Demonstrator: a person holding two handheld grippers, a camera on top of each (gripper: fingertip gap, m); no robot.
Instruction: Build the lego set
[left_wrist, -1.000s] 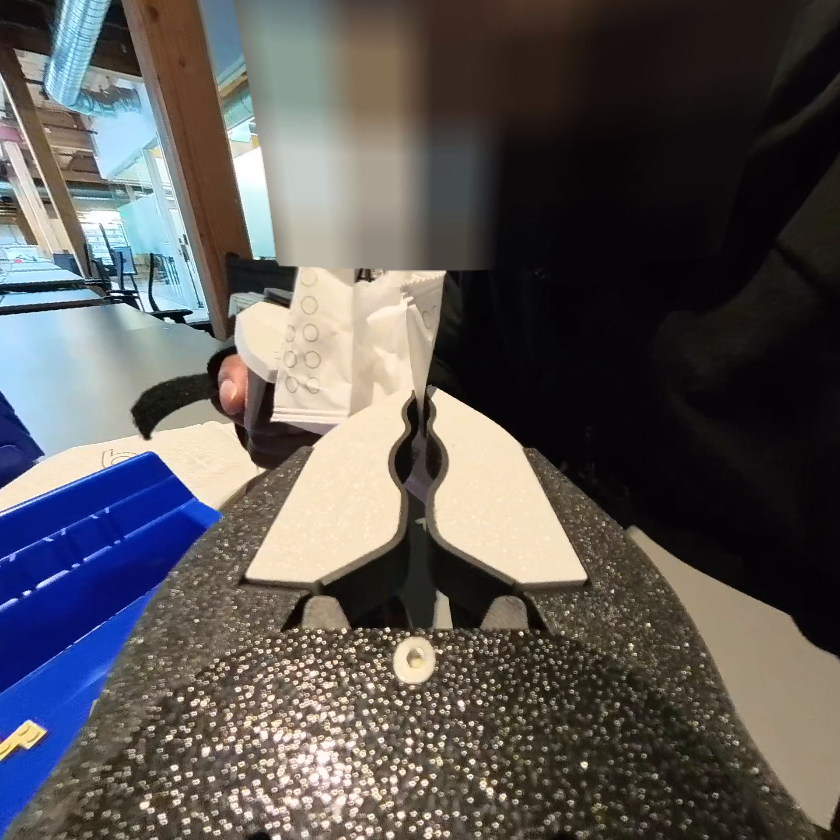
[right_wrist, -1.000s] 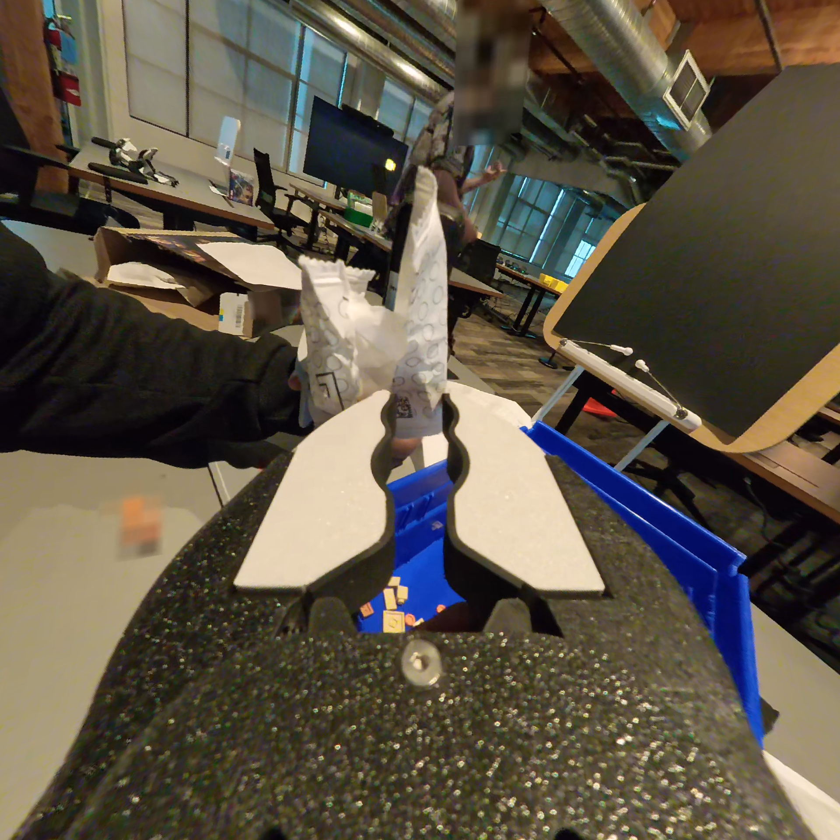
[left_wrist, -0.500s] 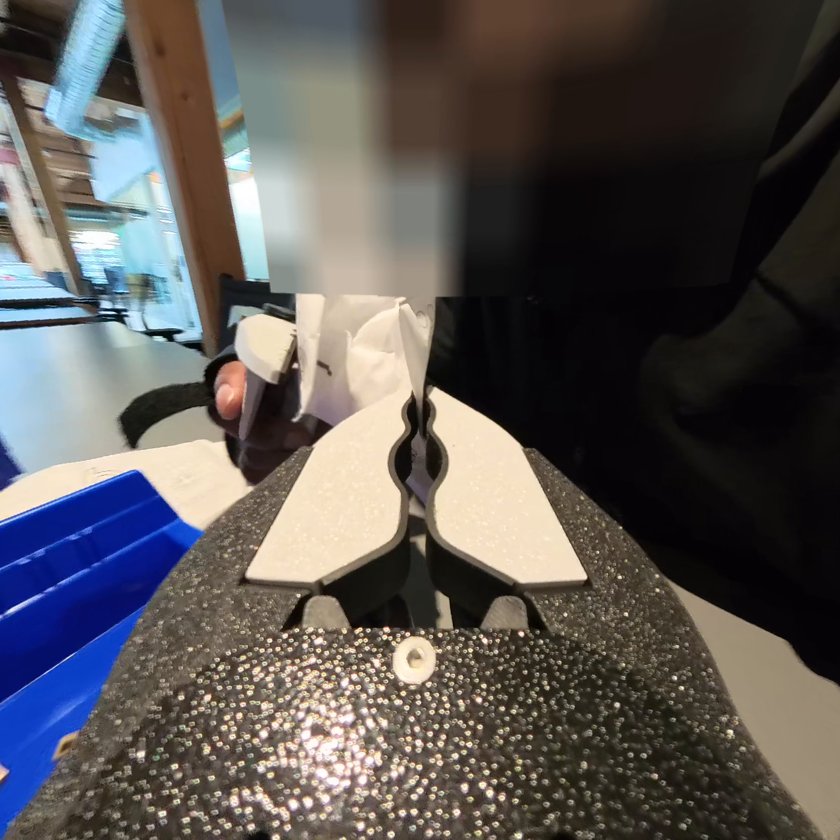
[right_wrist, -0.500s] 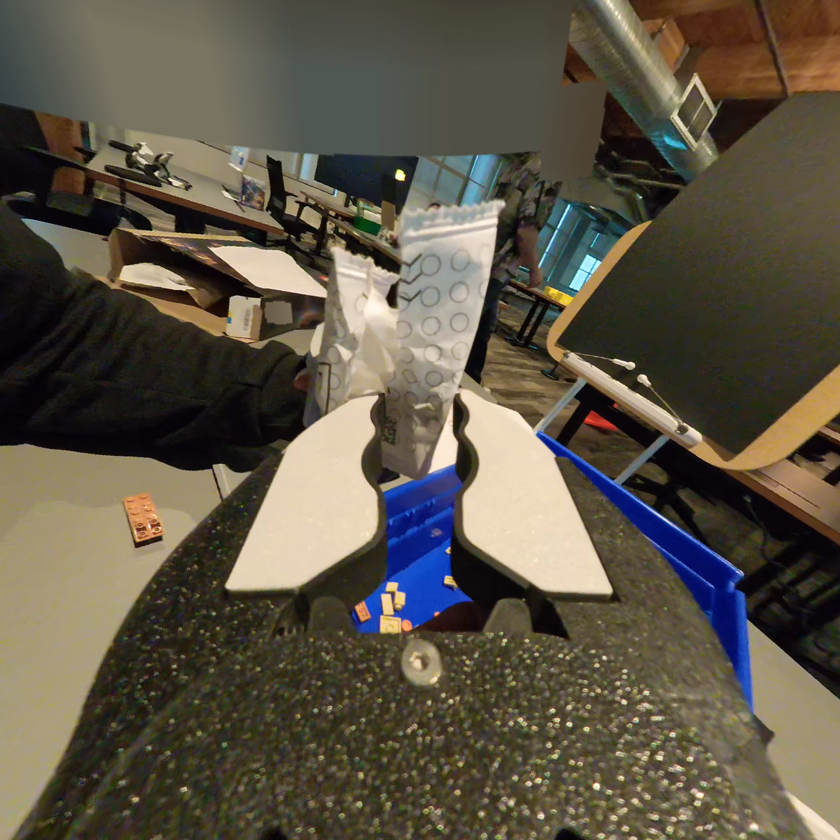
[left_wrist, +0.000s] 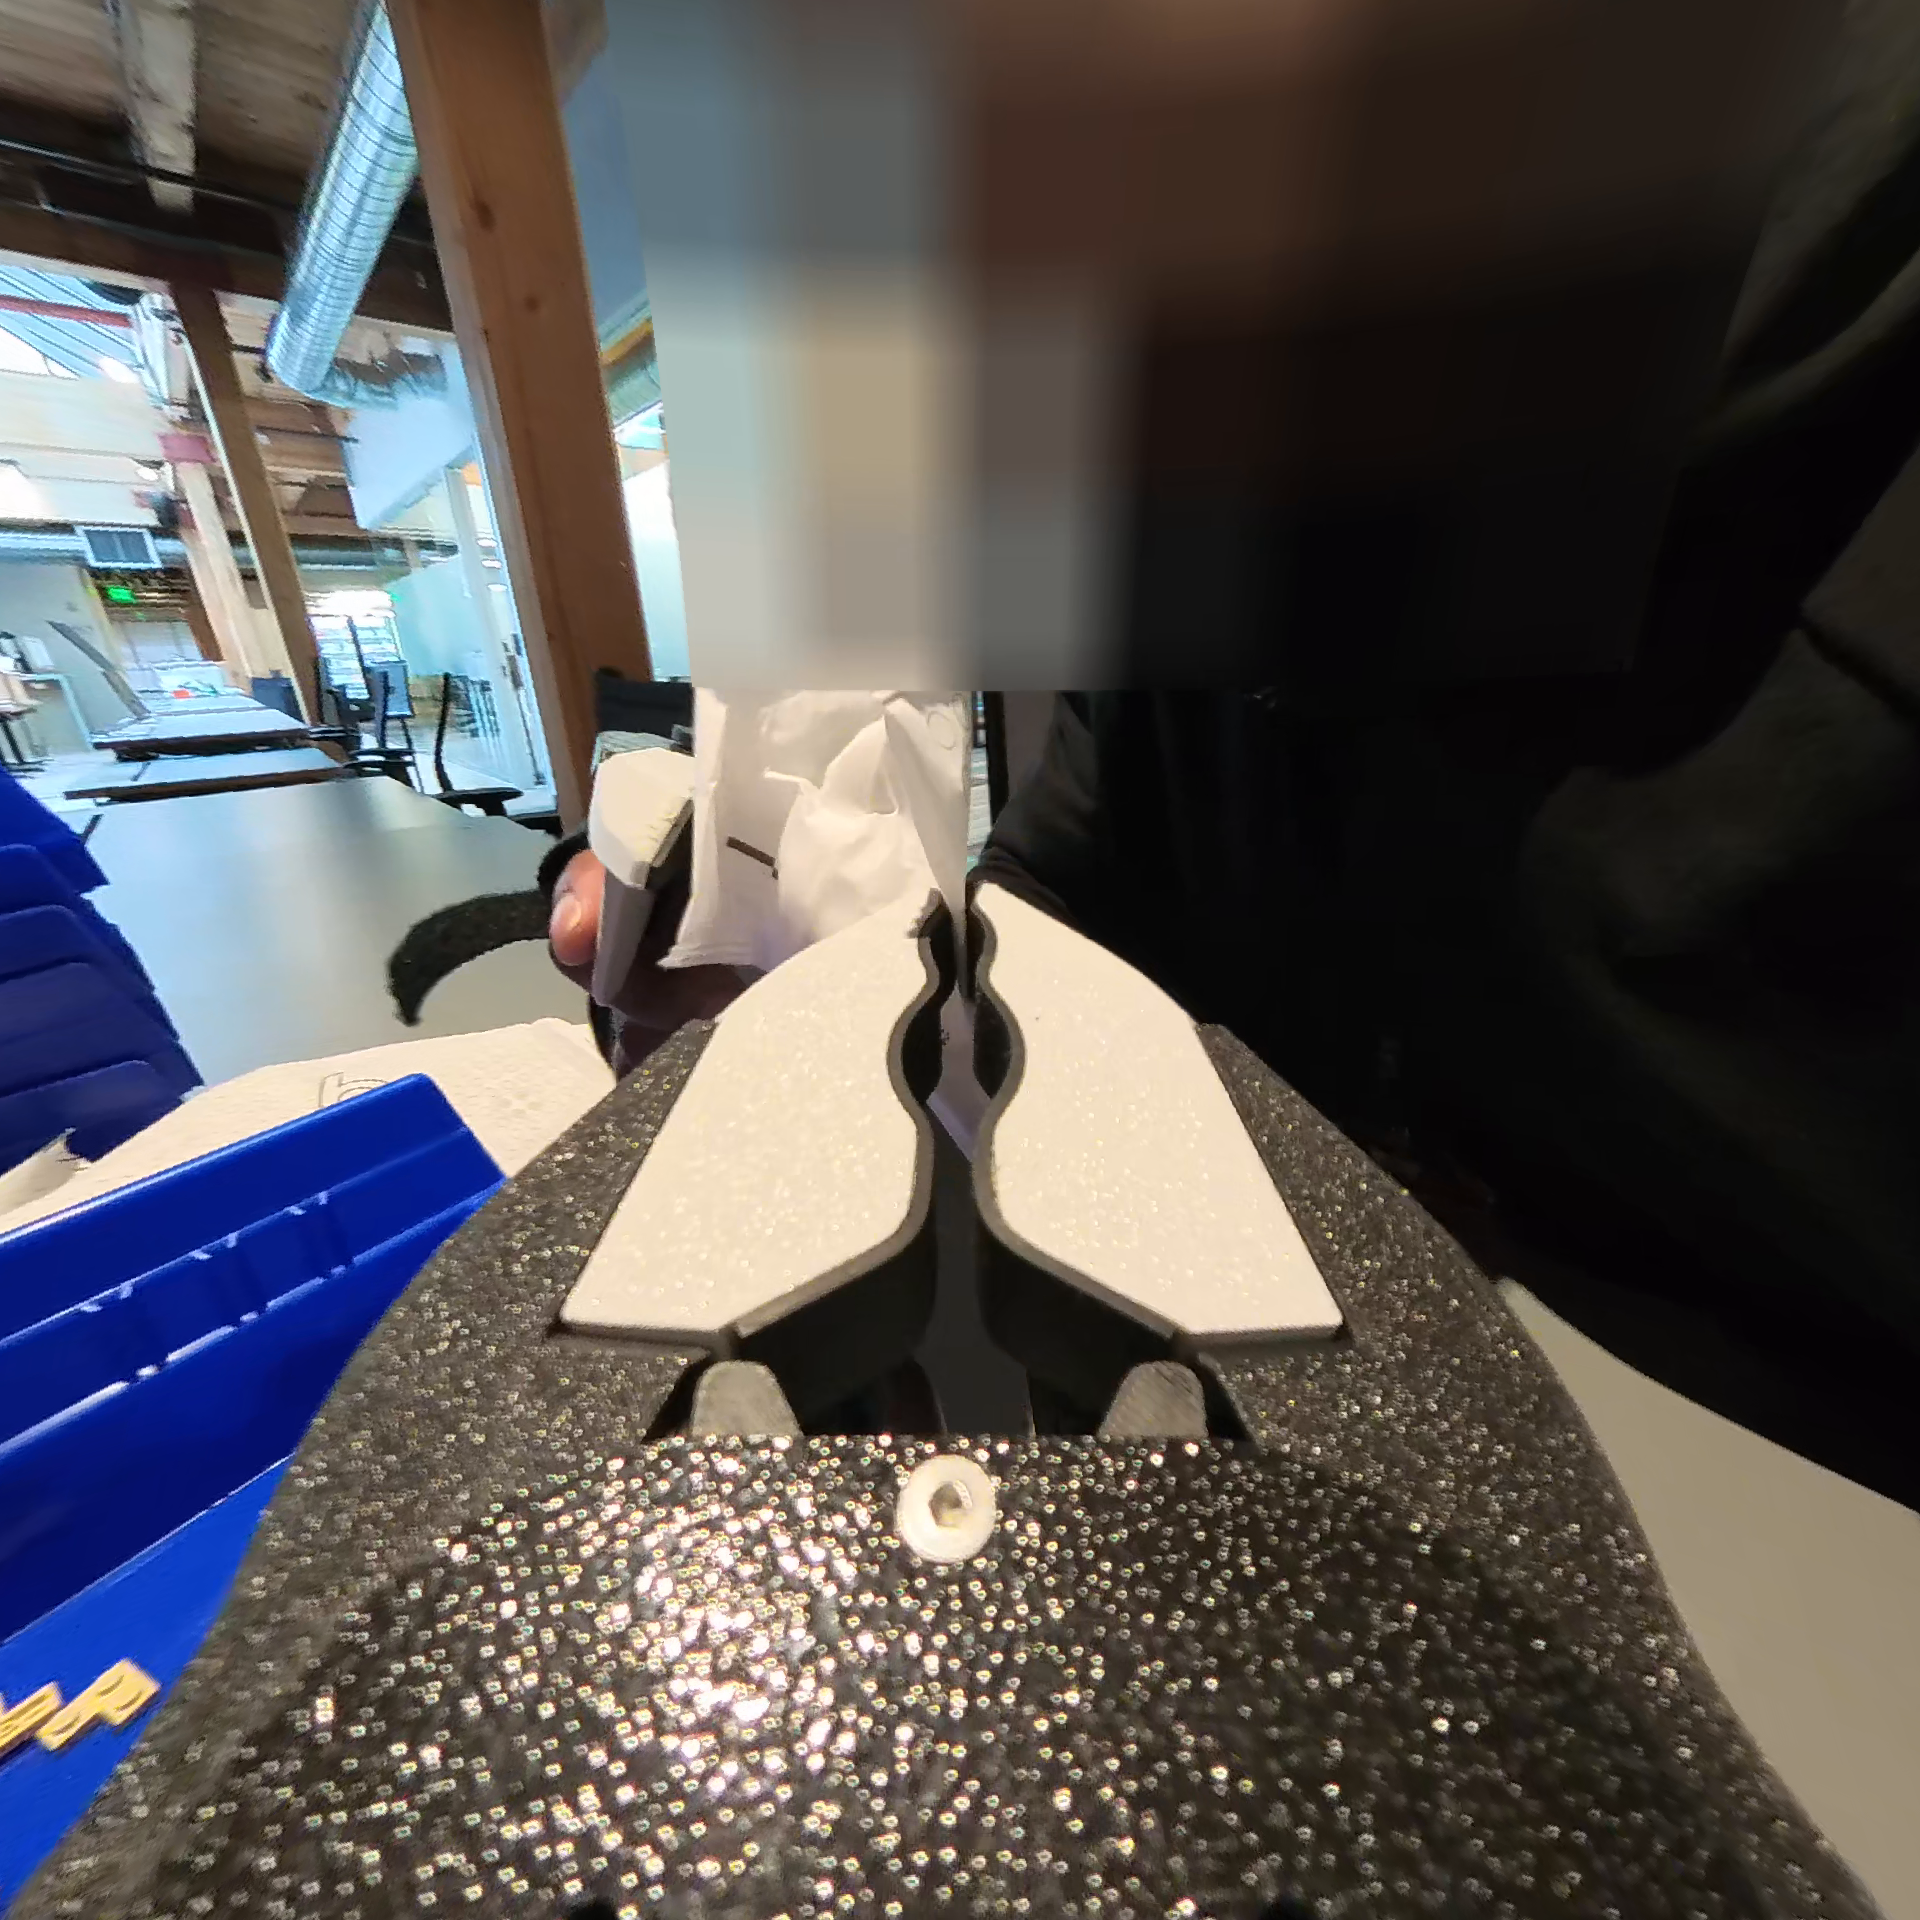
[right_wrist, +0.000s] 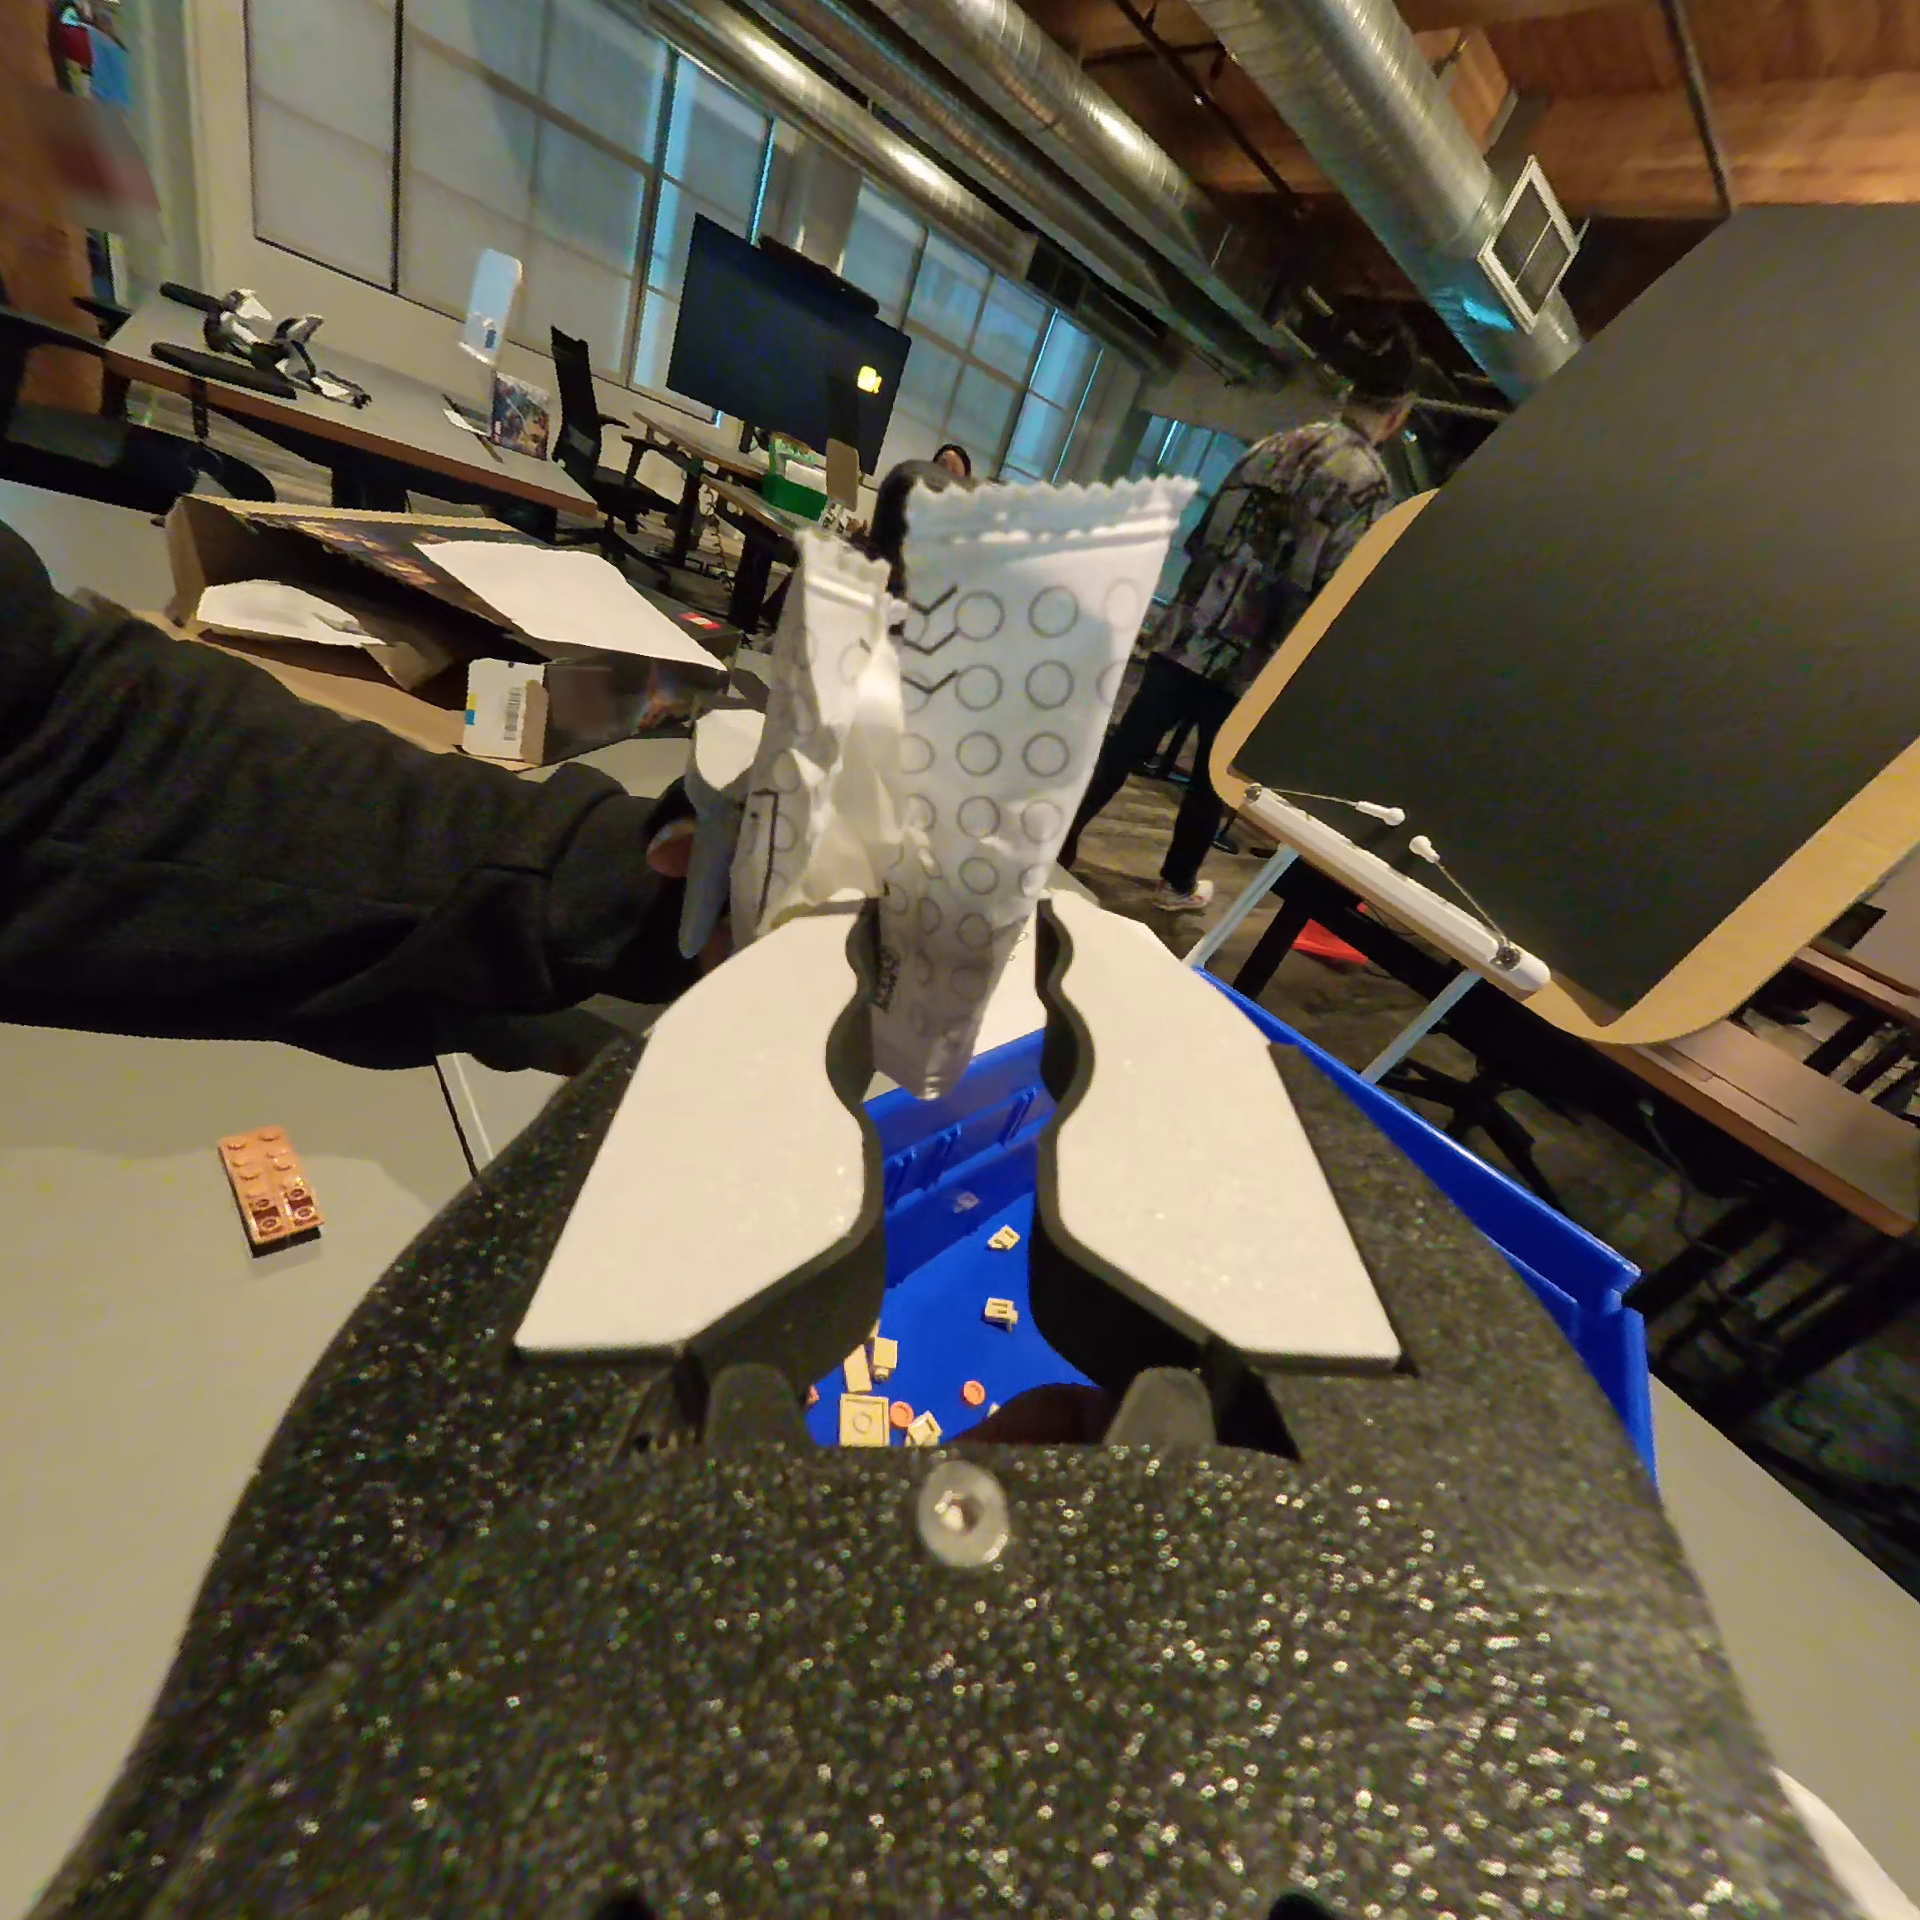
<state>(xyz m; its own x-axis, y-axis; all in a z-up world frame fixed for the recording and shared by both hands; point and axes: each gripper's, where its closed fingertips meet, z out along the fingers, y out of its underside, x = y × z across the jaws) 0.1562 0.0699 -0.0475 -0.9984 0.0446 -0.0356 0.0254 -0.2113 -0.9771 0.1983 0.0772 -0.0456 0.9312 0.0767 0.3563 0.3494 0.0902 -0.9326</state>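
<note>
A white paper bag printed with circles (right_wrist: 997, 748) stands upright over the blue bin (right_wrist: 1455, 1174). My left gripper (left_wrist: 954, 914) is shut on one edge of the bag (left_wrist: 821, 831). One of its fingers (right_wrist: 712, 831) shows to the left of the bag in the right wrist view. My right gripper (right_wrist: 951, 914) is open, with the bag's lower end between its spread fingers and not clamped. One right finger (left_wrist: 634, 821) shows beside the bag in the left wrist view. Several small tan and orange lego pieces (right_wrist: 883, 1392) lie in the bin. A copper-brown lego plate (right_wrist: 268, 1184) lies on the grey table.
The blue bin also shows at the lower left in the left wrist view (left_wrist: 208, 1299), next to white paper (left_wrist: 468, 1081). An open cardboard box (right_wrist: 416, 623) lies at the back left. A black board on a stand (right_wrist: 1610, 623) is at the right. A person (right_wrist: 1278, 582) stands far off. Across from one pair of fingers to the other is roughly 4 centimetres.
My right gripper's jaws have spread apart and let go of the bag, which has turned its flat face toward that camera. My left gripper has stayed shut on the bag.
</note>
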